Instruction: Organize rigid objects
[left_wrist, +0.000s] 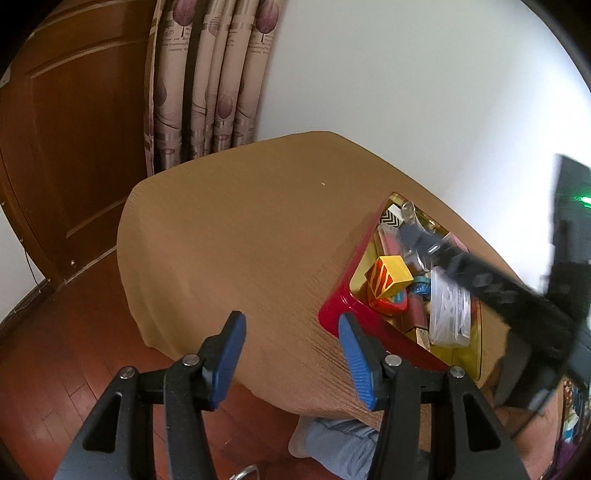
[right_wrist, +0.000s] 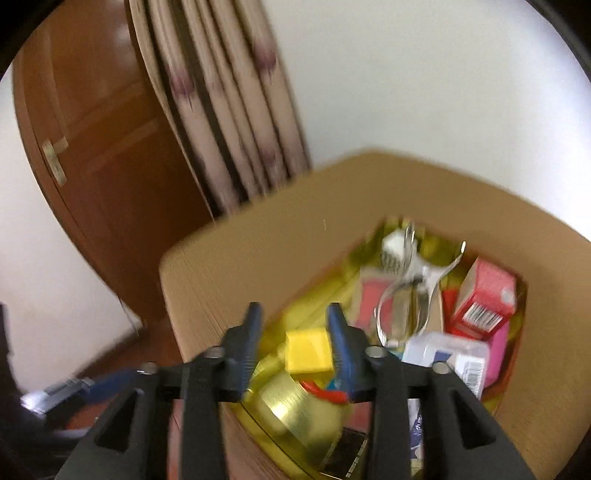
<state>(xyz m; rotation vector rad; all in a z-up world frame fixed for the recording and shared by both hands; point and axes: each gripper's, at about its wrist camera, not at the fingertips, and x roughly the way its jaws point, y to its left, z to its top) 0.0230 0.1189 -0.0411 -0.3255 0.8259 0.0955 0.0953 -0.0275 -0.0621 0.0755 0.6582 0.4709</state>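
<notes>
Hovering open, right tool (right_wrist: 293, 332) straddles yellow block (right_wrist: 308, 350).

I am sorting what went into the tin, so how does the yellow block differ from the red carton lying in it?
The yellow block is plain yellow on top, with orange stripes on one side in the left wrist view; the red carton is red with a barcode on its end. The block is squat and lies at the near end of the tin; the carton is longer and lies tilted at the far end. Both are rigid, boxy and inside the tin.
</notes>
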